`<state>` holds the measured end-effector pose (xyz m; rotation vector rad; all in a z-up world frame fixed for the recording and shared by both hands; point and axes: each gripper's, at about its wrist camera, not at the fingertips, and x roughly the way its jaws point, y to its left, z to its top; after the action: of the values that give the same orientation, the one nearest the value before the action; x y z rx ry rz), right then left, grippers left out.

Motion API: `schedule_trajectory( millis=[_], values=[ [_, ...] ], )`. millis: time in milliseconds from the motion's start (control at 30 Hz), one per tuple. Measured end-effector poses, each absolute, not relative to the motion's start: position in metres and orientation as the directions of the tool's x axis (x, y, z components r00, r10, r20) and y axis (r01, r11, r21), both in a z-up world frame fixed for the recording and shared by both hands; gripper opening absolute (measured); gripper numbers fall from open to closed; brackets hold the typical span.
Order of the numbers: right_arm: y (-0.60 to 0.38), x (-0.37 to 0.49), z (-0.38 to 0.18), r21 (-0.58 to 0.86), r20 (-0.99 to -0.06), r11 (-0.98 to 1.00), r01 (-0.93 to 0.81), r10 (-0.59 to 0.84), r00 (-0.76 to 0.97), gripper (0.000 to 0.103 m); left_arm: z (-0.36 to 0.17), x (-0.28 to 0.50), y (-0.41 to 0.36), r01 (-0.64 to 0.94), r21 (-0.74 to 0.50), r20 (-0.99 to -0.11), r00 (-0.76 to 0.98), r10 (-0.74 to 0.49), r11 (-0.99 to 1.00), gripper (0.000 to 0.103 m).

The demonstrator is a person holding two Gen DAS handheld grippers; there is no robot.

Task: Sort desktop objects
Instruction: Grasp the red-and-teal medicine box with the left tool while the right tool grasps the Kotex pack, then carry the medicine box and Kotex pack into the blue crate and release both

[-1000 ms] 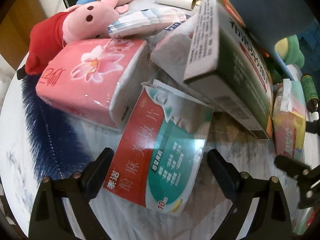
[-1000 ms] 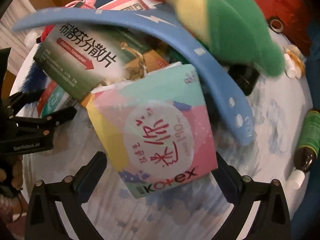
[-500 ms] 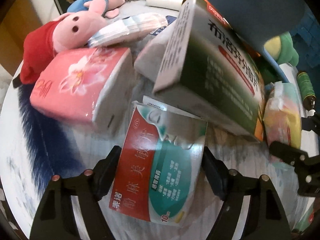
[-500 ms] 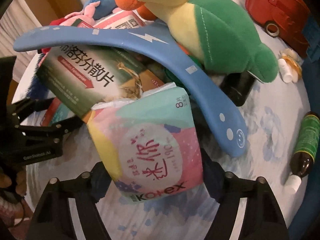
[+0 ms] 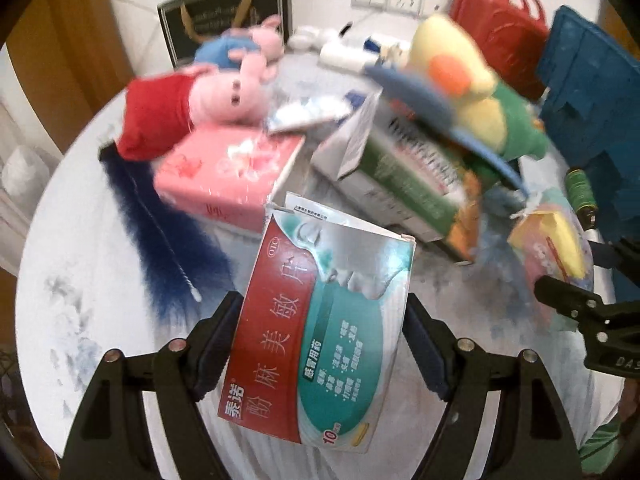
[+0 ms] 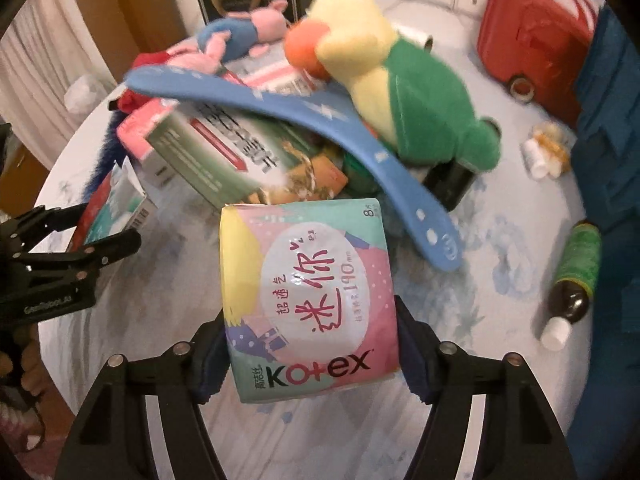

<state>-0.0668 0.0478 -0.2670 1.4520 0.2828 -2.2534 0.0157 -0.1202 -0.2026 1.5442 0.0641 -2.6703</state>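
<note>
My left gripper (image 5: 324, 320) is shut on a red and teal medicine box (image 5: 320, 320) and holds it lifted above the round table. My right gripper (image 6: 310, 340) is shut on a pastel Kotex pad pack (image 6: 308, 300), also lifted. The left gripper (image 6: 96, 240) with its box shows at the left of the right wrist view. The right gripper (image 5: 572, 292) and the pad pack (image 5: 552, 240) show at the right of the left wrist view. A pile stays behind: a green medicine box (image 6: 224, 152), a pink tissue pack (image 5: 228, 172), a blue curved band (image 6: 320, 120).
A green and yellow plush (image 6: 400, 88), pink pig plushes (image 5: 216, 92), a blue feather brush (image 5: 160, 232), a green bottle (image 6: 572, 280), a red case (image 6: 536, 36) and a dark blue crate (image 5: 592, 84) lie on the white round table (image 6: 160, 320).
Both grippers closed on their items, then lifted and pulled back from the pile. The medicine box and pad pack came away; the views now show more of the table.
</note>
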Motion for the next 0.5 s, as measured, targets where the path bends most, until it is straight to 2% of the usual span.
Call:
schedule_trajectory(
  millis=[167, 500],
  values=[
    [0.047, -0.048, -0.242, 0.028, -0.855, -0.884, 0.467, -0.263, -0.446, 0.070, -0.179, 0.025, -0.145, 0.048, 0.024, -0.806, -0.590, -0.048, -0.999, 0.078],
    [0.080, -0.020, -0.159, -0.021, -0.710, -0.915, 0.402, -0.269, -0.651, 0.071, -0.133, -0.007, -0.114, -0.032, 0.028, -0.682, -0.731, 0.005, -0.999, 0.078]
  ],
)
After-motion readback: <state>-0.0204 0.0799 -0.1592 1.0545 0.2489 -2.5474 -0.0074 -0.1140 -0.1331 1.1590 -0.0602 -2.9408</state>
